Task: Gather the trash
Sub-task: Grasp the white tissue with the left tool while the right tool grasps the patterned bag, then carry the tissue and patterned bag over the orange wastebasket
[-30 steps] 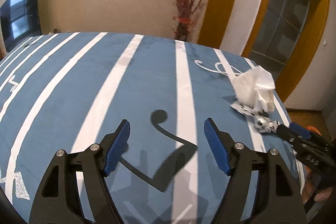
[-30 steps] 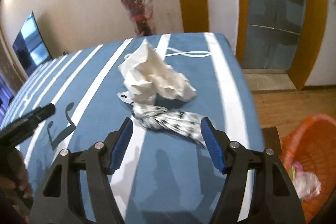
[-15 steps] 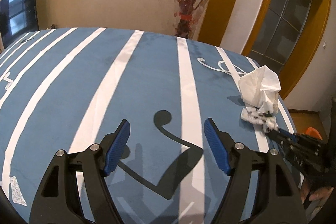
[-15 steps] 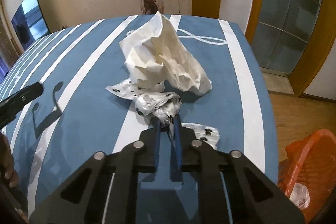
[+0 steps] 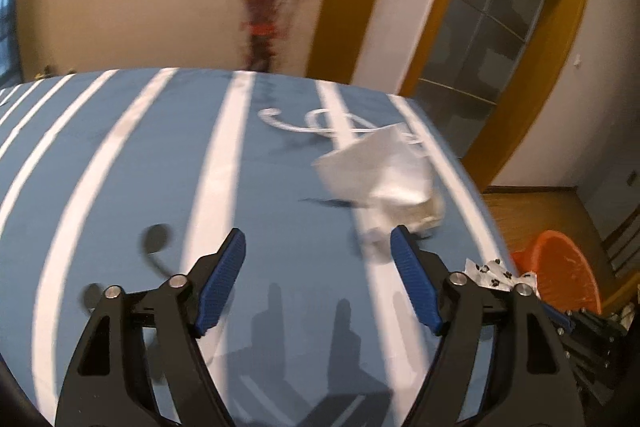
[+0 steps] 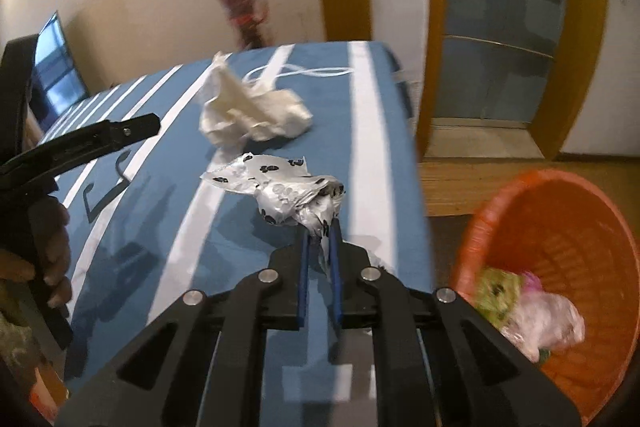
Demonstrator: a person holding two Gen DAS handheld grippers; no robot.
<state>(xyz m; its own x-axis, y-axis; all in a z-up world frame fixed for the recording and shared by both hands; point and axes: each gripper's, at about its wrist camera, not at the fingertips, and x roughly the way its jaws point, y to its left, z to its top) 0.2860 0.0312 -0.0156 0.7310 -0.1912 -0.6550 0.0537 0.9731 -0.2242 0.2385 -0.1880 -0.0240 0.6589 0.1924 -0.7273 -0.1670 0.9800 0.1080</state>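
Note:
My right gripper [image 6: 320, 227] is shut on a crumpled white wrapper with black paw prints [image 6: 280, 183], held just above the blue striped tablecloth [image 6: 376, 131] near its right edge. The same wrapper [image 5: 492, 273] shows behind my left gripper's right finger in the left wrist view. A crumpled white paper [image 5: 380, 171] lies on the cloth just ahead and right of my left gripper [image 5: 318, 233], whose jaws are opening with nothing between them. In the right wrist view the paper [image 6: 252, 111] sits beyond the wrapper. An orange basket [image 6: 580, 227] stands on the floor to the right.
The basket holds some green and pale plastic trash [image 6: 532, 307]. A vase of red branches [image 5: 260, 39] stands behind the table's far edge. A hand [image 6: 52, 247] grips the left tool at the left. A wooden floor and a glass door lie to the right.
My right gripper closed on the spotted wrapper and carried it right, toward the basket. My left gripper swung right, so the white paper now lies close ahead of it.

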